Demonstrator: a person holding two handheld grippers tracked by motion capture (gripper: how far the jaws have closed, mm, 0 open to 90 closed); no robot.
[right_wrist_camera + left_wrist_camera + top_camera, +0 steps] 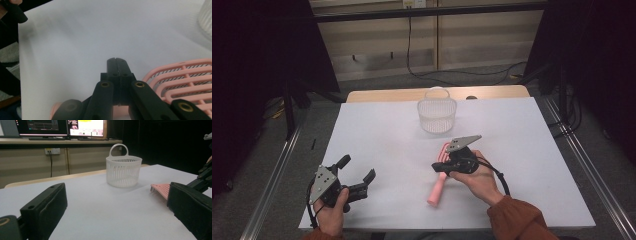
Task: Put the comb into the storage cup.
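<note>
A pink hairbrush point(436, 190) lies on the white table sheet point(382, 135), its slotted head point(185, 72) toward the basket. My right gripper point(437, 166) rests low over the brush's neck, and its jaws point(116, 61) are pressed together with nothing seen between them. The brush handle point(56, 110) pokes out below them. My left gripper point(358, 168) sits at the sheet's near left, held in a hand, jaws spread wide and empty point(117, 195). From there the brush head point(161, 188) shows just beyond the right jaw.
A white slatted basket point(437, 116) with a loop handle stands upright at the sheet's far middle point(123, 171). Bare wood table edge point(377, 95) shows behind it. Metal rails point(584, 160) flank the table. Monitors point(60, 126) sit on a shelf beyond.
</note>
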